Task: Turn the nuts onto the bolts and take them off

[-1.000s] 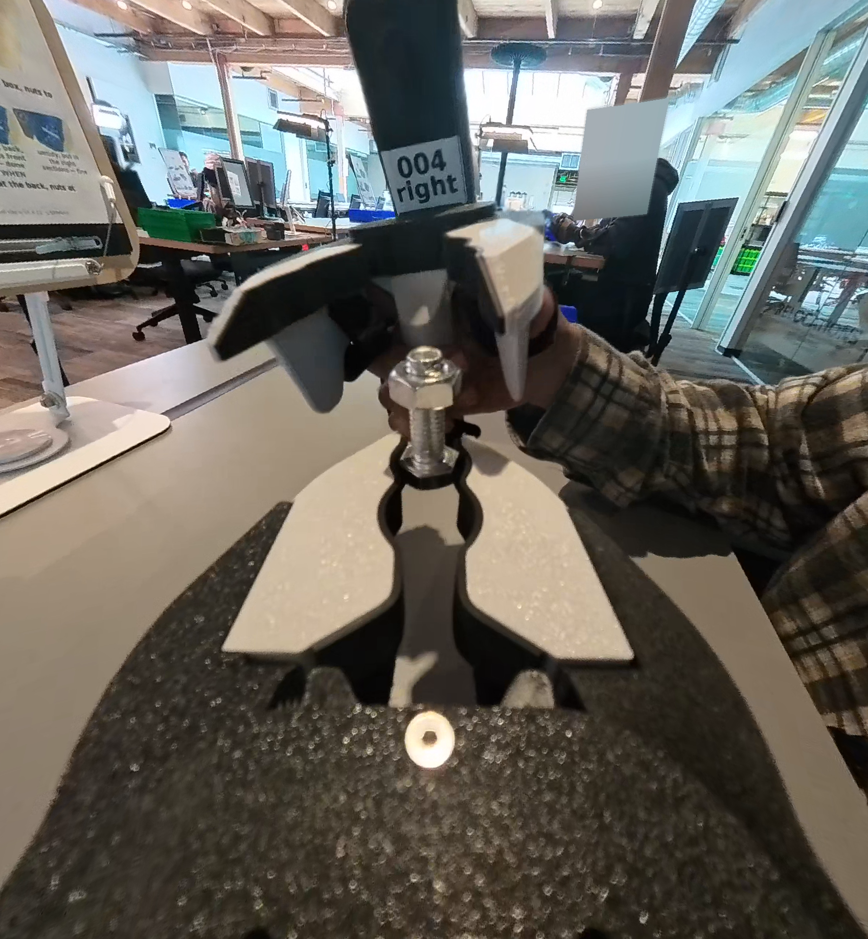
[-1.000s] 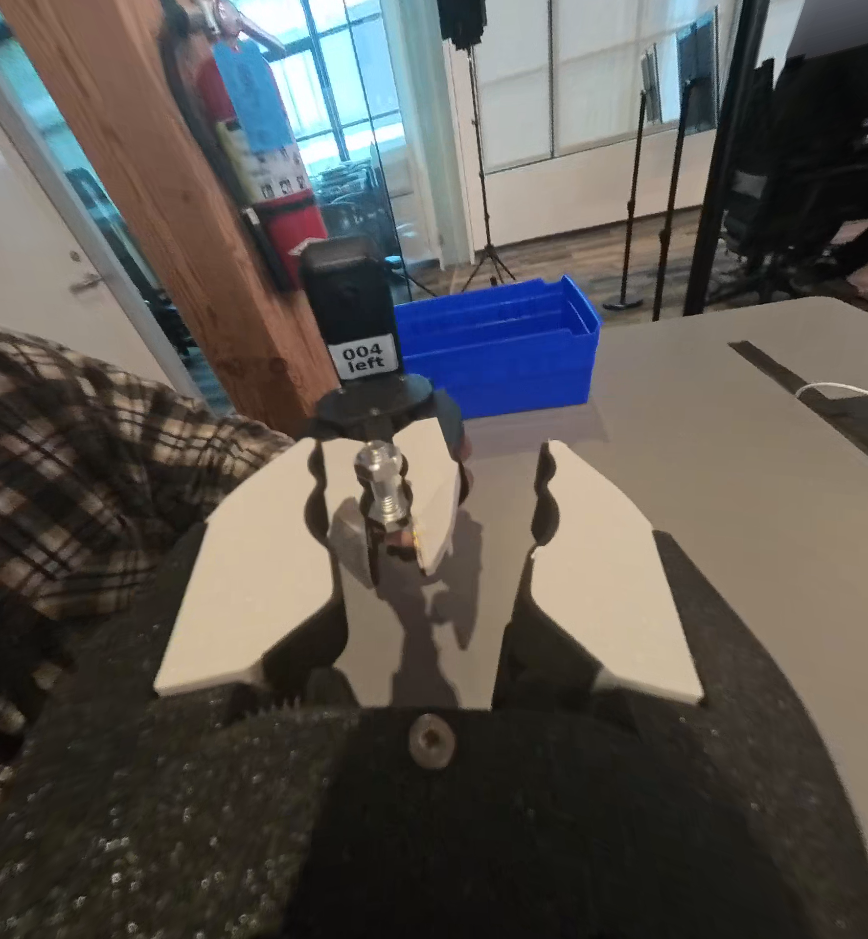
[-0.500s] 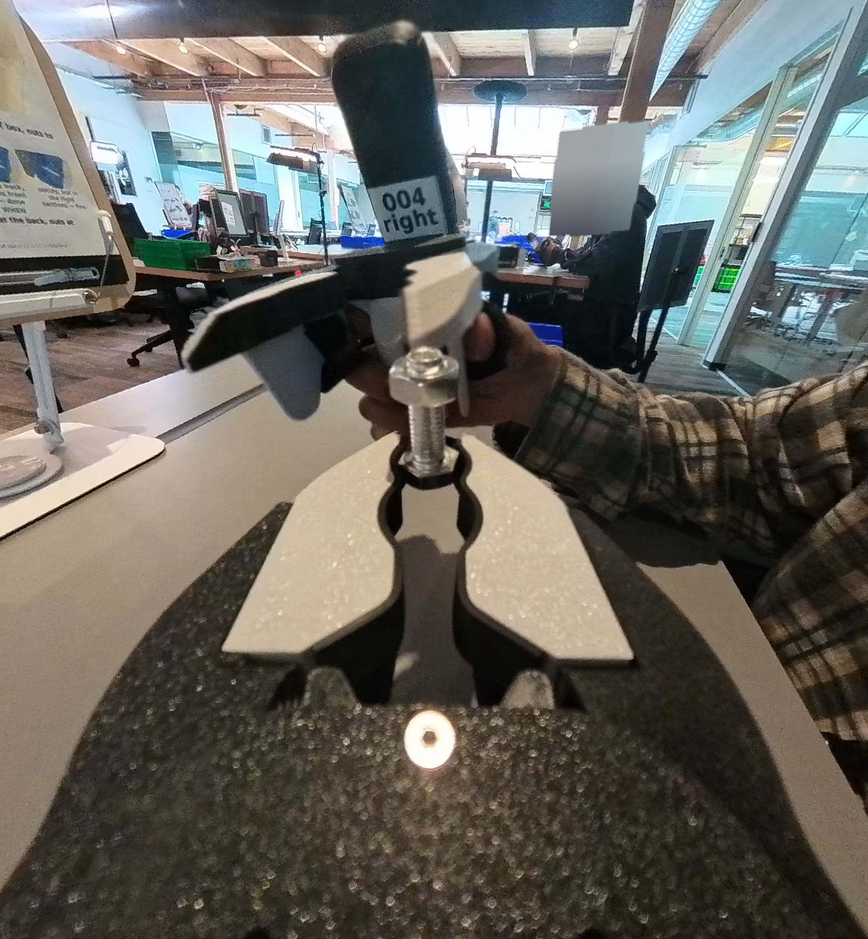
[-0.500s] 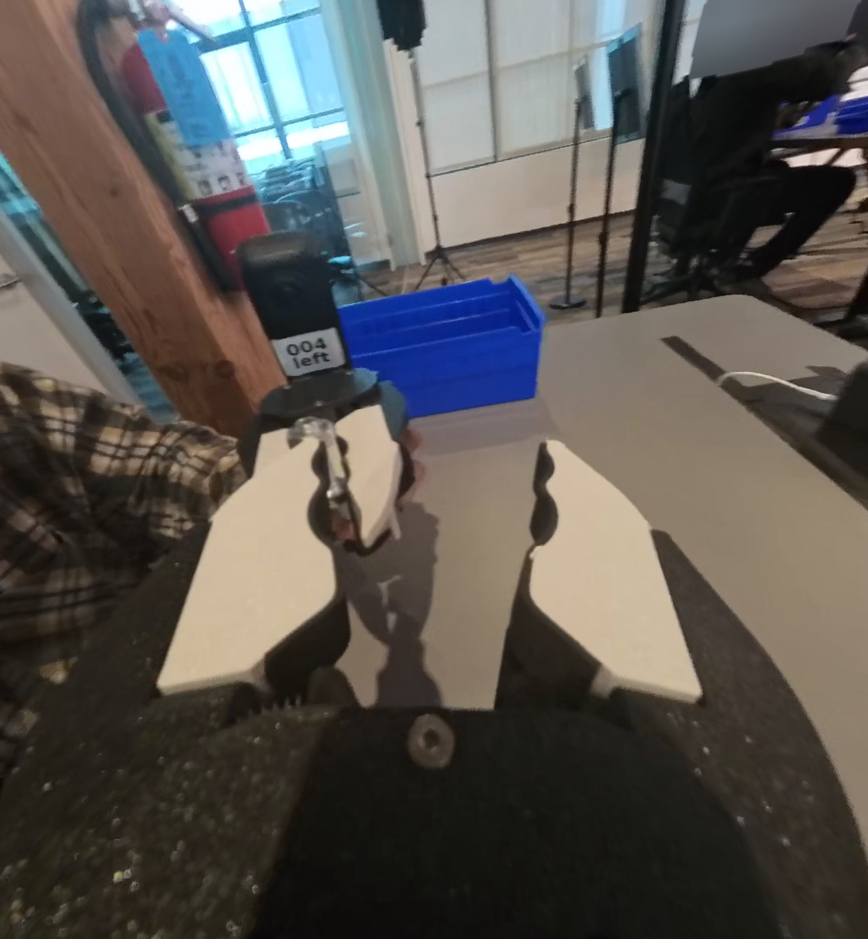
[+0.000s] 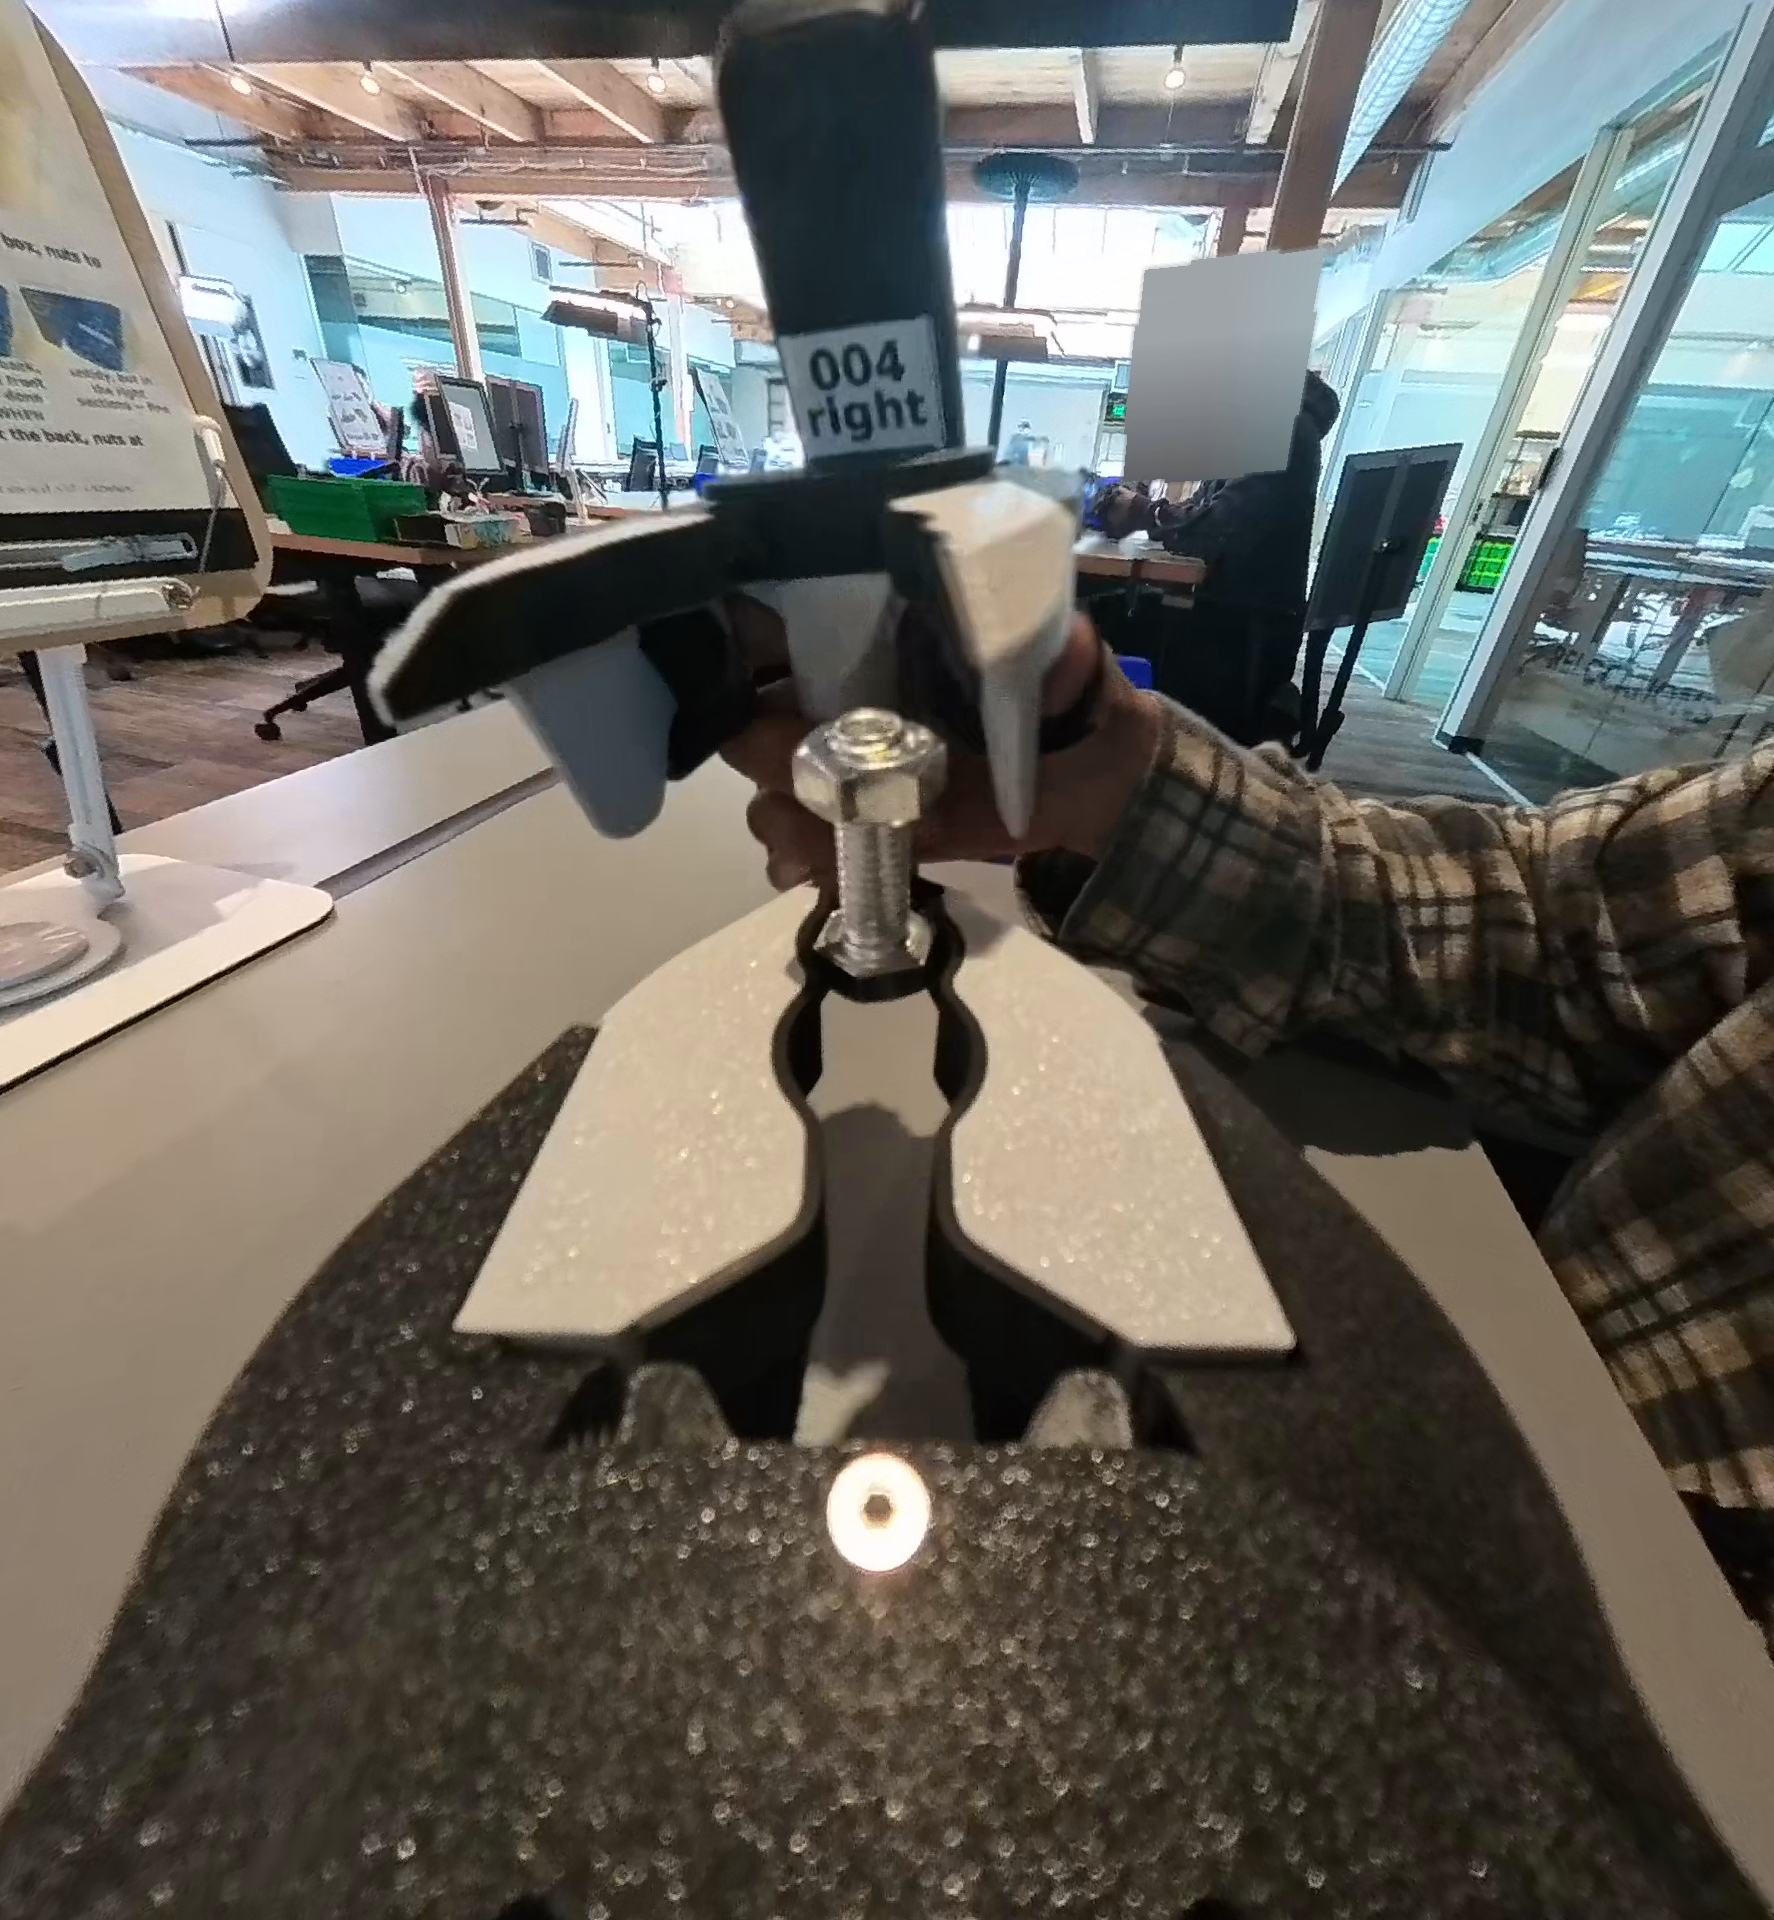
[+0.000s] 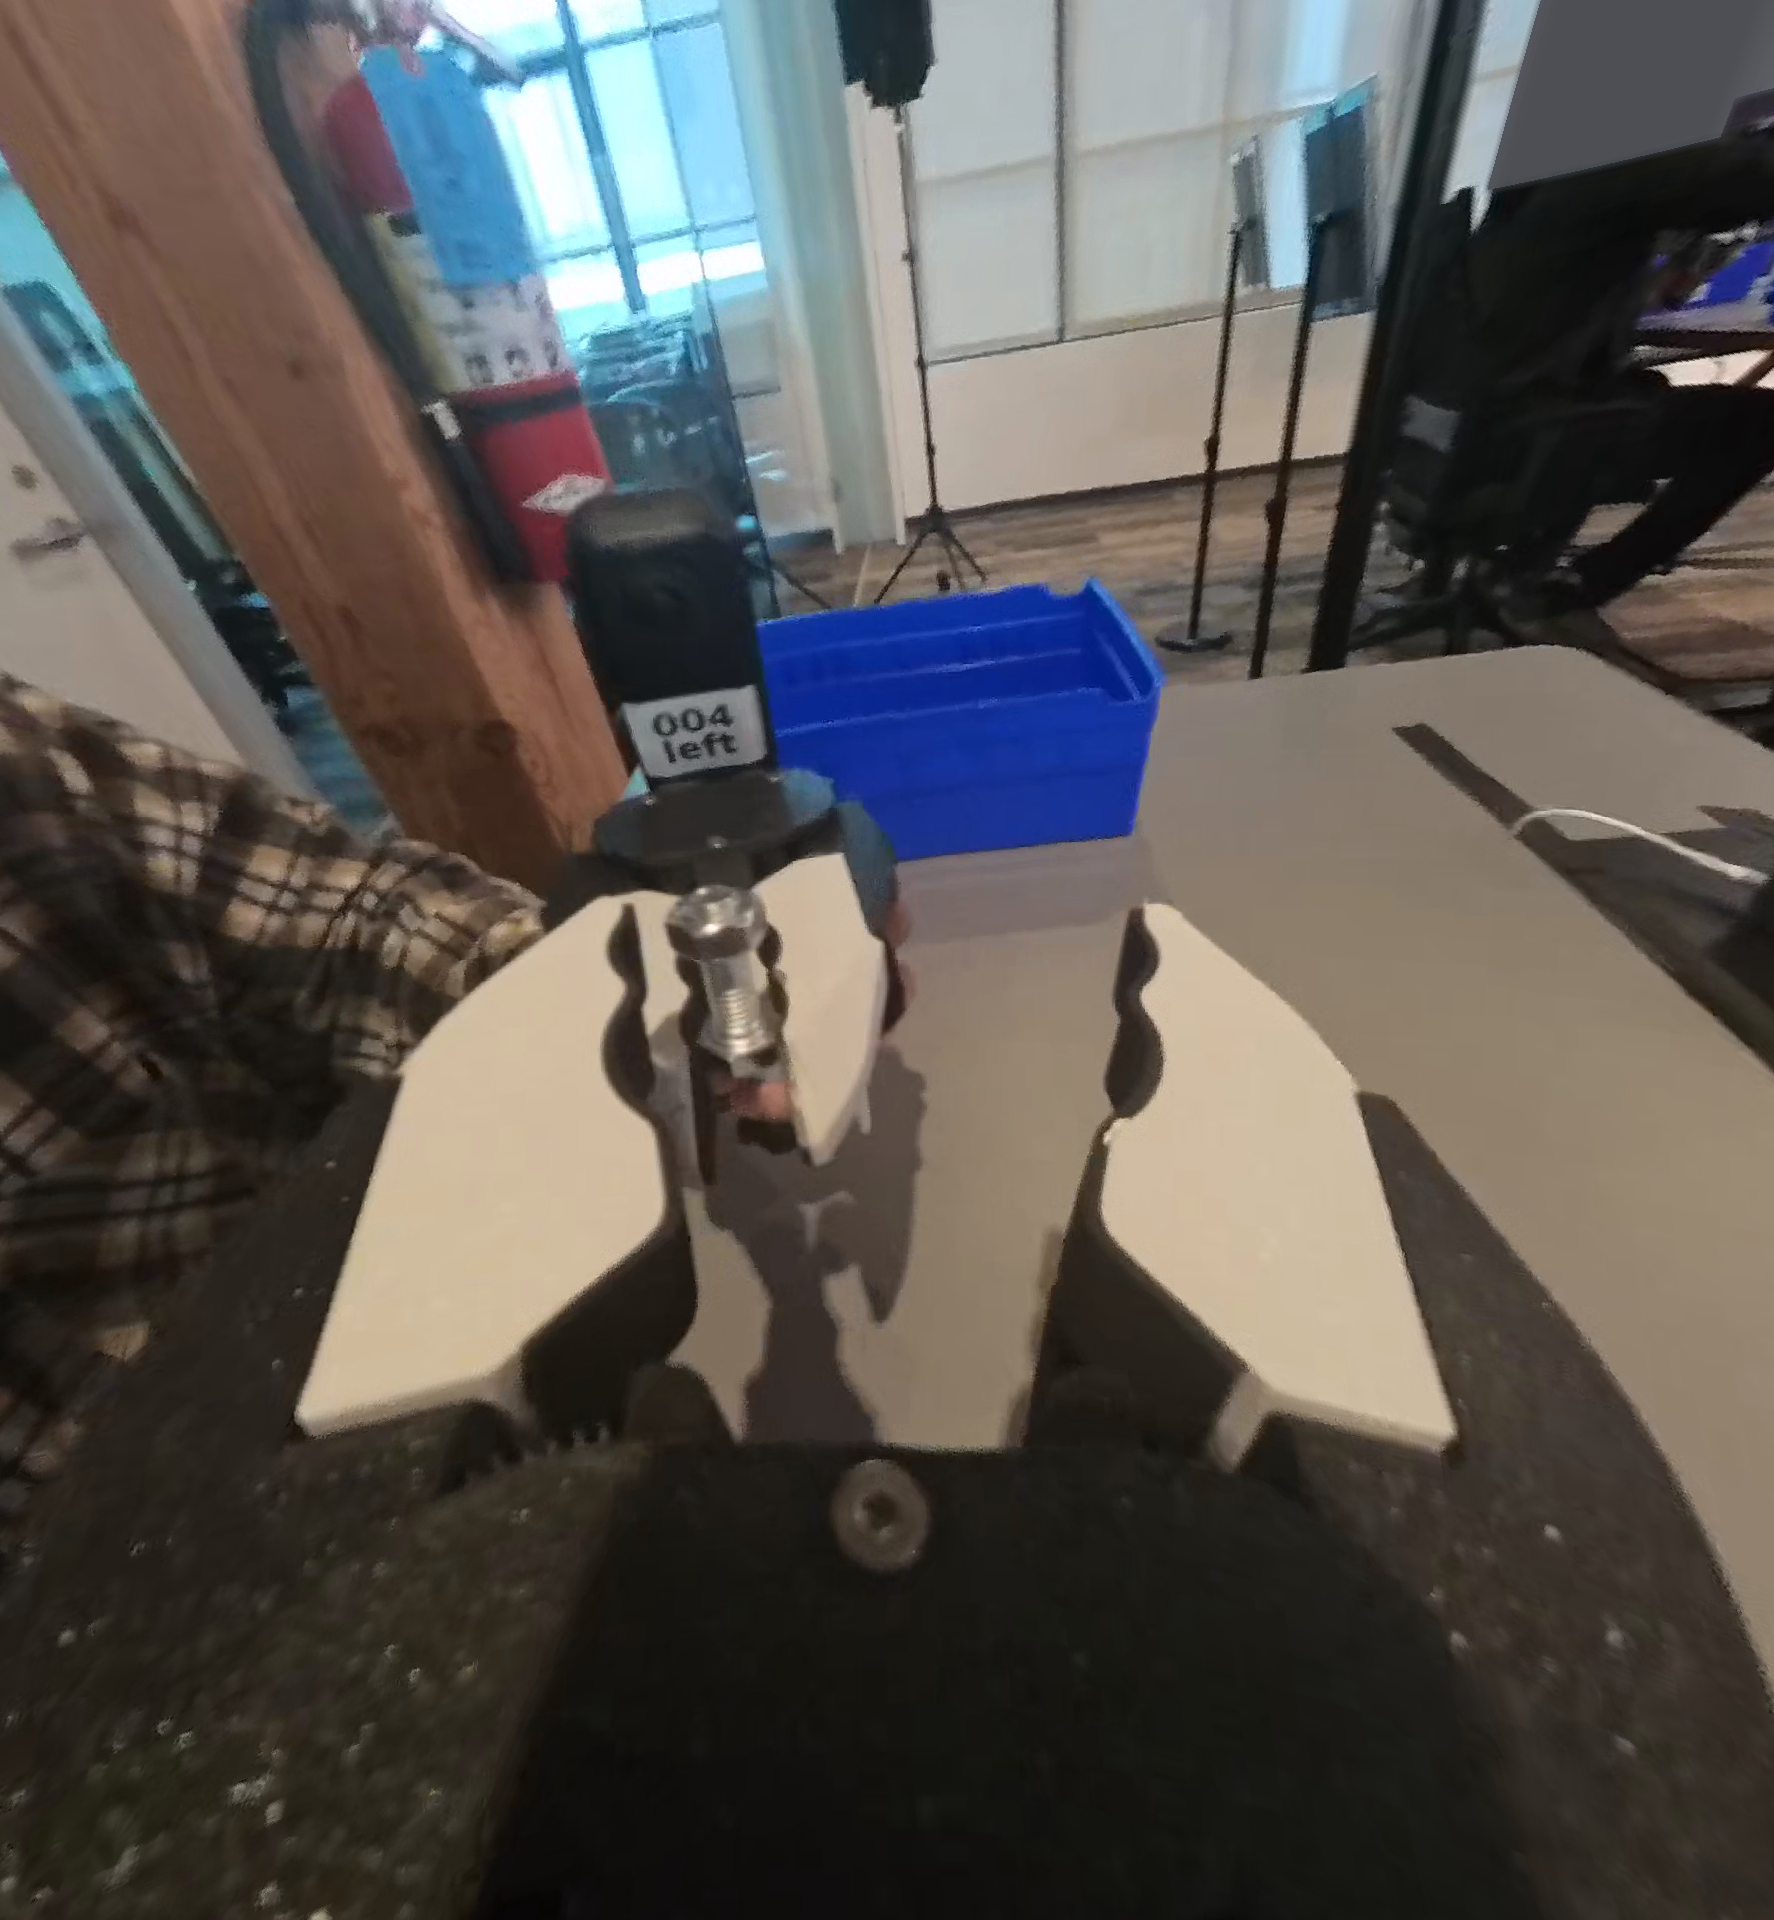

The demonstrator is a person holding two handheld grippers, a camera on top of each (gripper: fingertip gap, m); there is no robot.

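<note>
- Since a second ago, your right gripper [image 6: 878, 997] has tipped and returned; it hangs spread above the nut [image 5: 867, 767].
- Bolt [image 5: 870, 883] stands upright, head pinched in your left gripper [image 5: 872, 961].
- Rigid, slick steel: take the nut by its flats.
- Bolt head is hidden; thread engagement is unclear.

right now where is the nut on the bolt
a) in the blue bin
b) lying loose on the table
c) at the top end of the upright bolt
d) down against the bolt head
c: in the left wrist view the nut sits at the top of the upright bolt, whose head is clamped in the left gripper.
</note>
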